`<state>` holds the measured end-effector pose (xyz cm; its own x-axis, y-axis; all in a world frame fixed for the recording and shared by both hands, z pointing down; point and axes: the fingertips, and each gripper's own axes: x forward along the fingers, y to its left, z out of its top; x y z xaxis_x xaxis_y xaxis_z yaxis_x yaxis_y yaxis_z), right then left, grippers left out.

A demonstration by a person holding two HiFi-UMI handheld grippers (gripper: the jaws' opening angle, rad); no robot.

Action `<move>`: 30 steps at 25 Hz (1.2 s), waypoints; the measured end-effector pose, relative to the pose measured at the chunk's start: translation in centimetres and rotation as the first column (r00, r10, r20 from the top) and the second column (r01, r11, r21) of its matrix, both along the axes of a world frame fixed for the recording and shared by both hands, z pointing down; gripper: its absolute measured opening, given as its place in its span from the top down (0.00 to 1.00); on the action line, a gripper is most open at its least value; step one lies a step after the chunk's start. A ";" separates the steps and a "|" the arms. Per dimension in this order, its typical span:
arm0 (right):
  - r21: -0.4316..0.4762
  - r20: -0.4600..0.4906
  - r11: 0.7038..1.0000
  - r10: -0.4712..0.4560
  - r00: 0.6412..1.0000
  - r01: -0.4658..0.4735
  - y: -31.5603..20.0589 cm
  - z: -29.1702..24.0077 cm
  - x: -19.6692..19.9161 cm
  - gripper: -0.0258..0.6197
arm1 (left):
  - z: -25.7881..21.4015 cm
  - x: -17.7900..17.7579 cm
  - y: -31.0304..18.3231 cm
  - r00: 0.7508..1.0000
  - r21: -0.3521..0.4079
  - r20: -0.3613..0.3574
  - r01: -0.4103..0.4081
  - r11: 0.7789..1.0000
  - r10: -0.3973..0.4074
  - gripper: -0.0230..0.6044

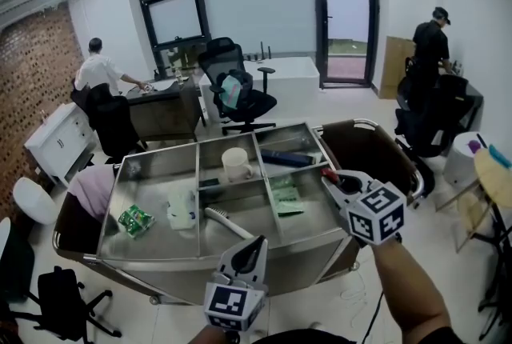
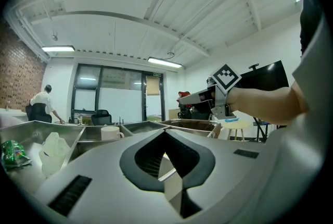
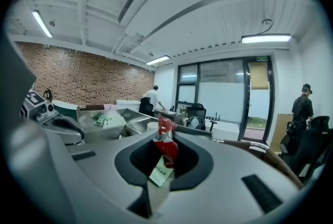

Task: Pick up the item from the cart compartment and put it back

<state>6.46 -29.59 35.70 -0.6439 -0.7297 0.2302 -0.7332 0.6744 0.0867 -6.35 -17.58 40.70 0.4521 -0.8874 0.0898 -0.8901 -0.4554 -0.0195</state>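
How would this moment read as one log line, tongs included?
right tongs: shut on red packet | left tongs: shut, empty | place: right tongs above cart, right end

The right gripper (image 1: 327, 176) is hovering over the cart's (image 1: 176, 274) right side, gripping a red packet (image 1: 329, 171). The left gripper (image 1: 258, 242) is hanging above the front wall. A mug (image 1: 235, 163) is standing in a back compartment, and a green pack (image 1: 134, 219) is lying at the left.

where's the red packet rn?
Pinched in the right gripper, at the head view's right: the red packet hangs over the cart's right edge, beside the green packet.
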 end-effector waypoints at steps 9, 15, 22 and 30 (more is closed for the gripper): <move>-0.089 -0.058 0.995 -0.041 0.998 0.035 -4.9 2.3 -2.9 0.90 | 0.1 0.1 -0.2 1.000 0.005 0.006 -0.003 1.000 0.003 0.96; -0.175 -0.139 0.983 -0.075 0.987 0.050 -7.4 5.9 -4.7 0.90 | 0.2 -0.1 -0.4 1.000 0.004 0.008 0.003 1.000 -0.003 0.96; -0.259 -0.200 0.965 -0.102 0.975 0.048 -8.9 8.8 -5.7 0.89 | 0.3 -0.5 -0.5 1.000 0.010 0.011 0.011 1.000 -0.011 0.96; -0.292 -0.201 0.954 -0.134 0.970 0.071 -9.3 10.1 -6.4 0.86 | 0.1 -0.8 -0.3 1.000 -0.004 0.002 0.025 1.000 -0.025 0.96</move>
<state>0.11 -38.86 45.78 -0.6238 -0.5475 0.5578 -0.6435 0.7648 0.0311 -7.18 -17.91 40.76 0.4291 -0.8983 0.0947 -0.9014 -0.4326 -0.0198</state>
